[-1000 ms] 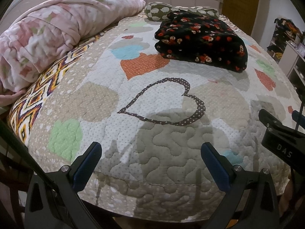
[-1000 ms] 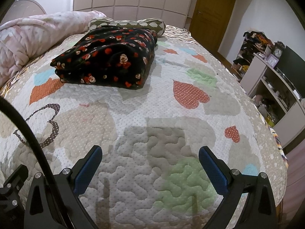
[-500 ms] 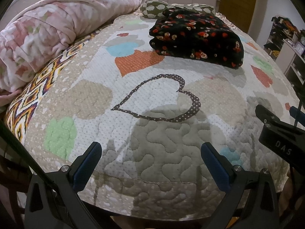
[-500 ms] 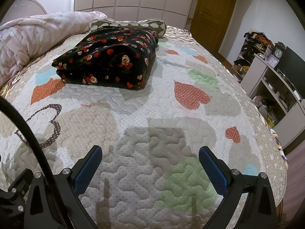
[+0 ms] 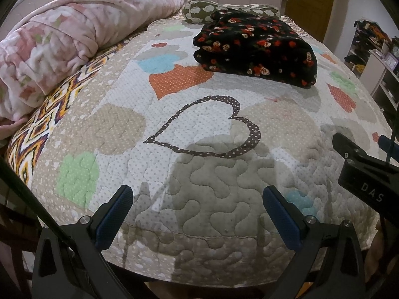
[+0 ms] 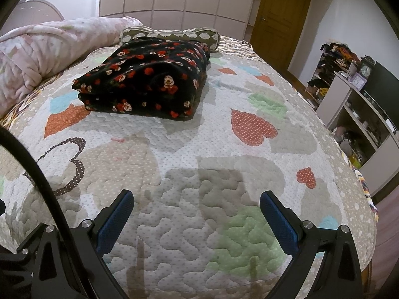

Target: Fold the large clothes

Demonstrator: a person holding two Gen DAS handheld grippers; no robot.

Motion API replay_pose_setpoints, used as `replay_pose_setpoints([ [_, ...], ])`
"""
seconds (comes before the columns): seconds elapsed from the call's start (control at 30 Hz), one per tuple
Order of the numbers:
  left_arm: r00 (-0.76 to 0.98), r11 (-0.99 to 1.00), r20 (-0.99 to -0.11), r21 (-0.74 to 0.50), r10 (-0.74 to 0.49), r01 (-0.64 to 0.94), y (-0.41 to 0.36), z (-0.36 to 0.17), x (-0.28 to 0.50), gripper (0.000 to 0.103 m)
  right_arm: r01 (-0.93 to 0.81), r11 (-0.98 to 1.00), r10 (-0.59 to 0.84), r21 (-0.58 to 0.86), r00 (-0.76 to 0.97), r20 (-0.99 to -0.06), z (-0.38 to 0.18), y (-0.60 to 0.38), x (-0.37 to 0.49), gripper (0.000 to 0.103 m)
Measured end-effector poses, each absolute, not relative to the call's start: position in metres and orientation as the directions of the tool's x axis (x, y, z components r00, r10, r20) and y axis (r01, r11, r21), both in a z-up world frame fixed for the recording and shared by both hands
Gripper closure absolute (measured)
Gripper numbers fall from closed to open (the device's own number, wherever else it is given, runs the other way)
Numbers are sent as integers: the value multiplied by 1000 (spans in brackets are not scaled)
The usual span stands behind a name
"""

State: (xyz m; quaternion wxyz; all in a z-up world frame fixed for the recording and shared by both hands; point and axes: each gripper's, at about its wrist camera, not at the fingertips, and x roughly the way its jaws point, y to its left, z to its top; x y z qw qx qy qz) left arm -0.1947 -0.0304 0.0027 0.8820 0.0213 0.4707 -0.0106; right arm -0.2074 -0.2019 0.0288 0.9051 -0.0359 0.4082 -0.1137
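Observation:
A black garment with red and cream flowers (image 5: 256, 47) (image 6: 147, 84) lies folded in a thick bundle on the far half of the bed. My left gripper (image 5: 198, 199) hangs open over the near edge of the quilt, well short of the bundle, nothing between its blue pads. My right gripper (image 6: 197, 204) is open too, over the near part of the quilt, with the bundle ahead and to its left. The right gripper's black body (image 5: 366, 174) shows at the right edge of the left wrist view.
A patchwork heart quilt (image 5: 199, 149) (image 6: 224, 149) covers the bed. A rolled pink floral blanket (image 5: 62, 39) (image 6: 42, 49) lies along the left side, and a green pillow (image 5: 199, 12) (image 6: 174, 33) sits behind the bundle. Shelves (image 6: 354, 99) and a wooden door (image 6: 279, 17) stand to the right.
Both grippers have drifted slightly back and down; the folded bundle sits a little higher and farther in both views. Both stay open and the garment has not moved.

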Motion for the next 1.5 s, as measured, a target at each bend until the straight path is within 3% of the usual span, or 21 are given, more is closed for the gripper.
replay_pose_setpoints([
  [1.5,556,1000,-831,-8,-11,7,-17,9,-190,0,125,986,-167,-111,680,-714,41,-196,-212,0],
])
